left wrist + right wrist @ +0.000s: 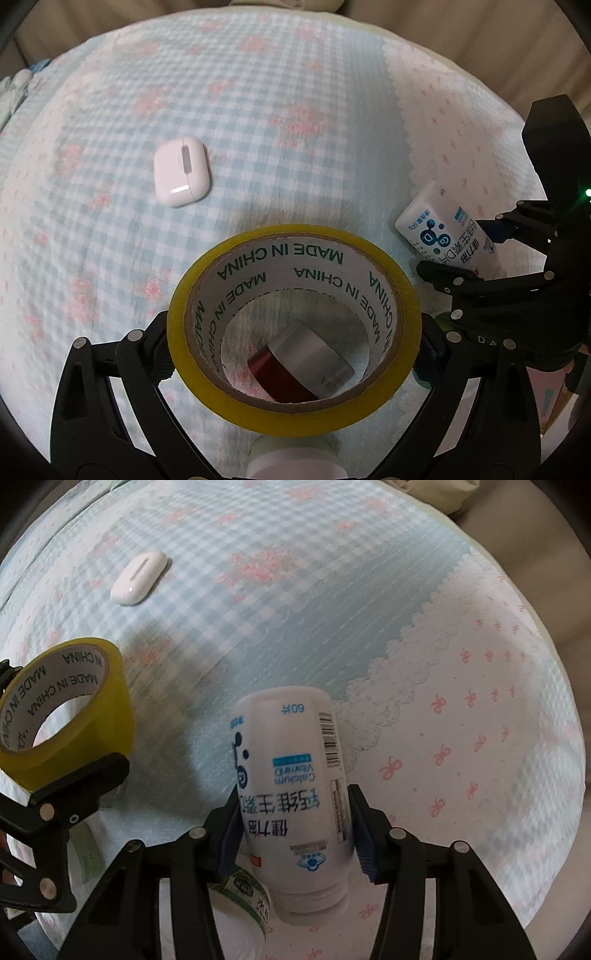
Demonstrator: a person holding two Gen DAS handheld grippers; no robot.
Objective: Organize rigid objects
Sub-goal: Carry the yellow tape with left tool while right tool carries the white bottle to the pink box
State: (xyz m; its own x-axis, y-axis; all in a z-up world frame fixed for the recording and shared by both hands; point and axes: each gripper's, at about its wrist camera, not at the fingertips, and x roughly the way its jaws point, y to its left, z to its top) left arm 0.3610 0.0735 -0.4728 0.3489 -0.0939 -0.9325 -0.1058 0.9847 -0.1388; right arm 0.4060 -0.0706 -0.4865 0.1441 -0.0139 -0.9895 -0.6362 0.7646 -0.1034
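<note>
My left gripper (293, 354) is shut on a yellow tape roll (258, 398) and holds it above the bed; the roll also shows at the left of the right wrist view (114, 701). Through its core I see a red and silver cylinder (299, 369) lying below. My right gripper (295, 830) is shut on a white supplement bottle (291, 775), held with its cap toward the camera; the bottle also shows at the right of the left wrist view (439, 225). A white earbud case (181, 175) lies on the blanket ahead, and it shows at the upper left of the right wrist view (138, 576).
A blue checked blanket (295, 110) with pink flowers covers the bed; a white section with pink bows (480, 738) lies at the right. A white container with a green label (240, 904) sits under the right gripper. A white cap (291, 465) shows below the tape.
</note>
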